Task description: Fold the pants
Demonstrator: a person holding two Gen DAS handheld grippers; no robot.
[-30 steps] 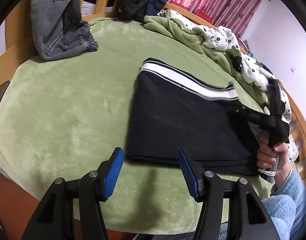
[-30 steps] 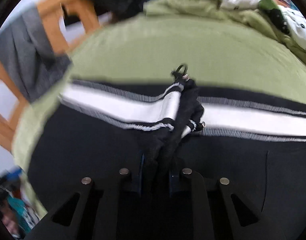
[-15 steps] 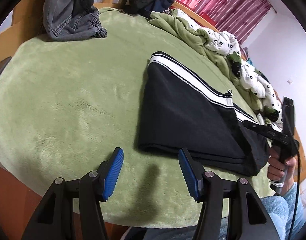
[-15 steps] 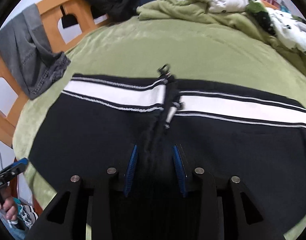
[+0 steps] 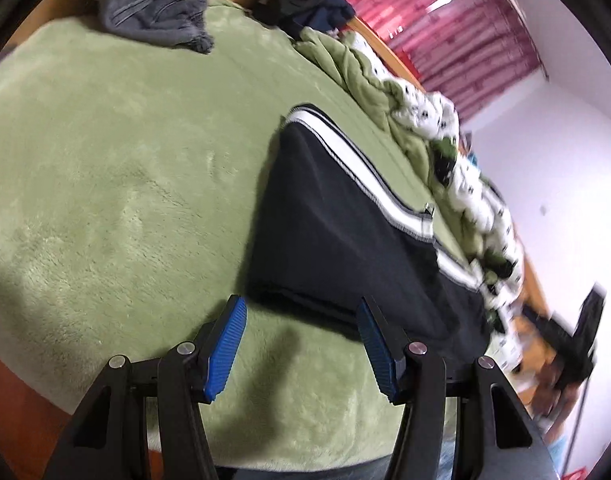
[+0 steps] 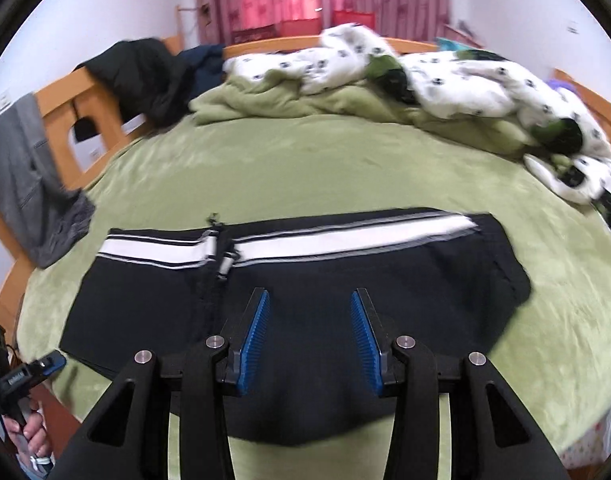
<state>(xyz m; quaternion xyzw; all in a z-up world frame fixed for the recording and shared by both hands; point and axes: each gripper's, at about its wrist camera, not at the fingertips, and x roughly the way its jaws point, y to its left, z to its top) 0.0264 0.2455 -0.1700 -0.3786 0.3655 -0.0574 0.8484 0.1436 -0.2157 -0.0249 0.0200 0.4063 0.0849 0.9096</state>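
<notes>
Left wrist view: the black fleece pants with a white side stripe point(image 5: 345, 232) lie flat on the green plush bed cover point(image 5: 117, 184), already doubled over themselves, one layer's end stopping partway along the stripe toward 2 o'clock. By my reading at least one fold is done; another fold to make the bundle compact probably remains. The left gripper point(image 5: 301, 340) hovers at the near edge of the cloth, its blue ribbed fingers point(image 5: 225, 344) spread wide and holding nothing, the pants' near hem just beyond them at 12 o'clock. A grey garment point(image 5: 157, 12) hangs at 11 o'clock, a rumpled white spotted quilt point(image 5: 437, 128) at 2 o'clock. At 4 o'clock the right tool is only a blur.

Right wrist view: the pants point(image 6: 305, 300) spread across the middle, stripe along the far edge, a zip pull near 11 o'clock. The right gripper point(image 6: 309, 336) is poised above the dark cloth, level and pointing toward the headboard, fingers point(image 6: 253, 340) wide apart and empty. The left tool's handle point(image 6: 29, 372) shows at 8 o'clock.
</notes>
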